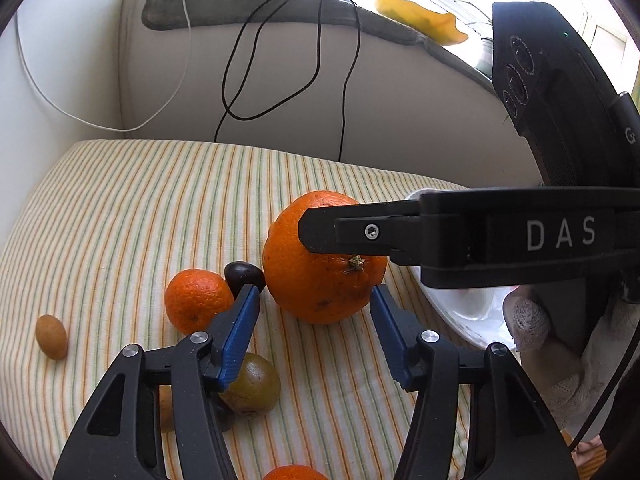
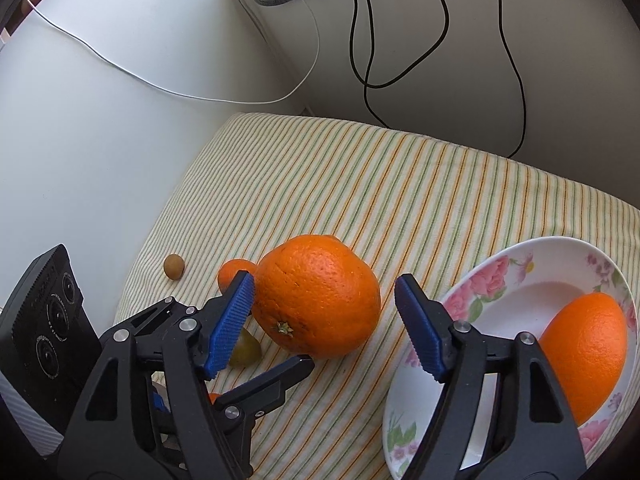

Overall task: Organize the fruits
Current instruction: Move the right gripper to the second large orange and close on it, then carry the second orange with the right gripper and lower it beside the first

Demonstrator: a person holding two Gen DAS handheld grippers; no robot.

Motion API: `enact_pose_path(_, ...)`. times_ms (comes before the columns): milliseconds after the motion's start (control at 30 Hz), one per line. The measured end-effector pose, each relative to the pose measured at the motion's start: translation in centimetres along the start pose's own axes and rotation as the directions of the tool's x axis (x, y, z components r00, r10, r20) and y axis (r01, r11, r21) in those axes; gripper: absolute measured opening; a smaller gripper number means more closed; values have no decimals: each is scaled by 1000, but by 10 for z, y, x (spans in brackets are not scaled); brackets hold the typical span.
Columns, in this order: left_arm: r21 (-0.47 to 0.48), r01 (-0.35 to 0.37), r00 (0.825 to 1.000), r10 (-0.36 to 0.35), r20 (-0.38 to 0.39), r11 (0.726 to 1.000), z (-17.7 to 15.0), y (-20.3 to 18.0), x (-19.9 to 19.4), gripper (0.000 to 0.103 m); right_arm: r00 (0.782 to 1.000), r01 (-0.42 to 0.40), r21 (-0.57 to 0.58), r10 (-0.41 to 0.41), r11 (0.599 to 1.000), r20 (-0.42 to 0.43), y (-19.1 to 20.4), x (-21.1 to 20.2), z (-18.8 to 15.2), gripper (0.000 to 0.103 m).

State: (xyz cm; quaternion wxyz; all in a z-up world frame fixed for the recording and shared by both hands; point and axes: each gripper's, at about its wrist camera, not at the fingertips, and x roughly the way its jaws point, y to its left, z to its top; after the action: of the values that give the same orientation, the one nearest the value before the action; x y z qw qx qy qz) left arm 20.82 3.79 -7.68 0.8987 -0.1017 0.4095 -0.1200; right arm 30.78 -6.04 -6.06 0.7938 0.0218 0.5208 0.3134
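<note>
A big orange lies on the striped cloth. My right gripper straddles it from above with its jaws open; the left blue pad is at the peel and the right pad stands clear. One of its fingers crosses the orange in the left wrist view. My left gripper is open just in front of the same orange, its pads not pressing. A mandarin, a dark plum, a green-brown fruit and a small brown fruit lie to the left. A floral plate holds another orange.
The striped cloth covers a cushion against a pale backrest, with black cables and a white cable hanging behind. A gloved hand holds the right gripper. Another orange fruit peeks in at the bottom edge.
</note>
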Motion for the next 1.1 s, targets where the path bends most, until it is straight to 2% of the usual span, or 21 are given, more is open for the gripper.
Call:
enact_pose_path(167,-2,13,1000,-13,-5,1000,1,2,1,53,1000,-12,0,12,1000,-10,2,5,1,75)
enact_pose_path(233,-4,13,1000,-13,-3,1000,1,2,1,52,999,-32,14,32,999,-13,1,6,1,70)
enact_pose_path(800,-1,-1,1000,1,19,1000,-2,-2,-7,51,999,-45,58,45,997,-2,-1,4,-2,68)
enact_pose_path(1100,17,2,999,-3,41,1000,0,-12,-24,51,999,-43,47,42,998,16,3,-14,-5,68)
